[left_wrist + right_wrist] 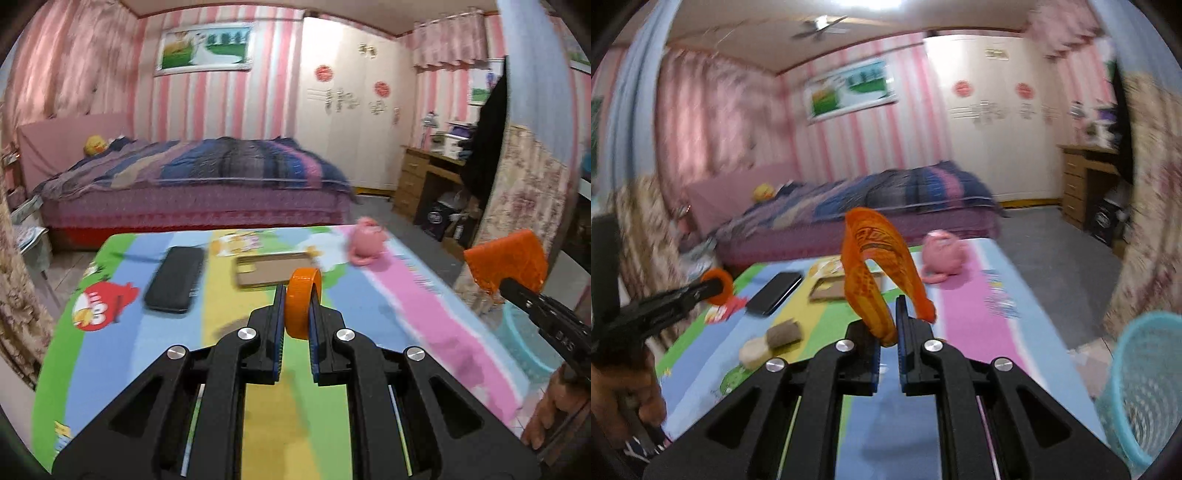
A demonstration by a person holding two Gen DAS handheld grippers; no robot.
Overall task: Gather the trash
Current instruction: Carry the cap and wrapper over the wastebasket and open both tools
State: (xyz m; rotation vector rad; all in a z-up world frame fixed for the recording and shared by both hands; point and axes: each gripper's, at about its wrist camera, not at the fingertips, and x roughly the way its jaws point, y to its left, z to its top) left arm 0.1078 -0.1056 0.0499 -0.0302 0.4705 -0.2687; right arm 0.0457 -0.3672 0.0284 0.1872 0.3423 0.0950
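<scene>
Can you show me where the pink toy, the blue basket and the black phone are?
pink toy (942, 254), right wrist view, middle of its round body
blue basket (1145, 384), right wrist view, its mesh wall
black phone (175, 278), left wrist view, centre of its dark face

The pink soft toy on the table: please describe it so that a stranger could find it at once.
Start at the table with the colourful cartoon cloth in front of the bed. At its far right corner, on the pink stripe, lies the pink soft toy. It alone is round and plush; the black case and cardboard piece nearby are flat.
</scene>
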